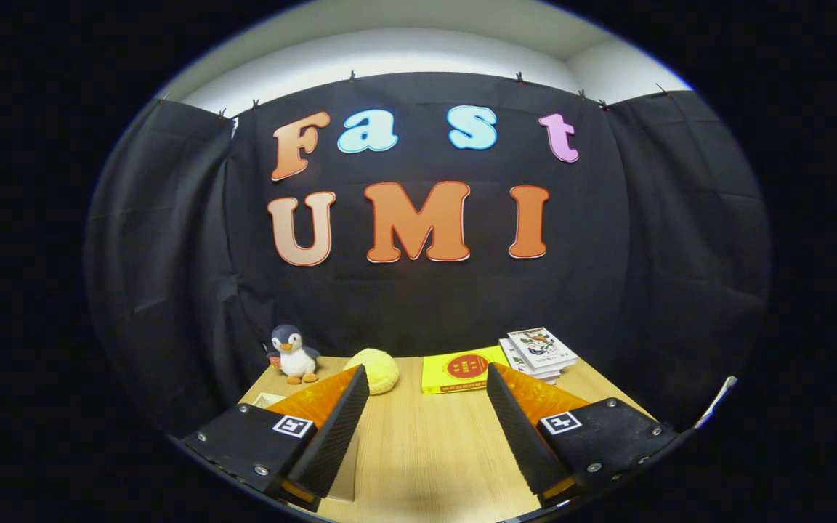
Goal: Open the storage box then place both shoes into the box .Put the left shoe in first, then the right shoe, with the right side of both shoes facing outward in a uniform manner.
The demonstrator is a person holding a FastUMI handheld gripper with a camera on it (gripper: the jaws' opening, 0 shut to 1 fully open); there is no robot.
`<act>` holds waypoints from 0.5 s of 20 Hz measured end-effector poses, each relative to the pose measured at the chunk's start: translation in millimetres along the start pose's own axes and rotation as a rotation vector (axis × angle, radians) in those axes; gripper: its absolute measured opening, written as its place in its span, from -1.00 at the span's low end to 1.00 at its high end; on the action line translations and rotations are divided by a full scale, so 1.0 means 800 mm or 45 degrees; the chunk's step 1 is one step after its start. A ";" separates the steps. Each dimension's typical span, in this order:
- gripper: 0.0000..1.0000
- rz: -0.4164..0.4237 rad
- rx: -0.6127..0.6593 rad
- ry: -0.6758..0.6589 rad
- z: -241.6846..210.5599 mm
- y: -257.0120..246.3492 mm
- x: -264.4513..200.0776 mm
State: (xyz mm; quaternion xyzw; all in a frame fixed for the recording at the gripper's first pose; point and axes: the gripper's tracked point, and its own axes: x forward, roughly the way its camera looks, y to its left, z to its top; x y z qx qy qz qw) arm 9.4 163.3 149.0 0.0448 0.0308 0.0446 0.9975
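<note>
Penguin toy [293, 354], yellow plush [375, 369], perhaps books [539, 354], on table [426, 450]

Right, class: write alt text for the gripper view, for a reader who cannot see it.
The gripper is held open above a wooden table, nothing between its fingers. Beyond them, along the black cloth wall, sit a toy penguin, a round yellow plush, a yellow book and a stack of books.

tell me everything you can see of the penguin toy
The small plush penguin toy has a dark grey-blue head and back, white face and belly, orange beak and feet. It looks soft, sits upright on the light wooden table at its far edge against the black cloth wall, beside a yellow round plush, beyond the open claw.
</note>
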 end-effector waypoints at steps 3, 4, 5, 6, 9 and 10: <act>0.96 -0.025 0.018 -0.014 0.003 -0.058 0.000; 0.96 -0.028 0.016 -0.019 0.003 -0.074 -0.002; 0.96 -0.027 0.020 -0.021 0.002 -0.087 -0.002; 0.96 -0.020 0.033 -0.024 0.003 -0.099 -0.003; 0.95 0.017 0.063 -0.029 0.003 -0.127 -0.003; 0.95 0.022 0.067 -0.034 0.004 -0.138 -0.004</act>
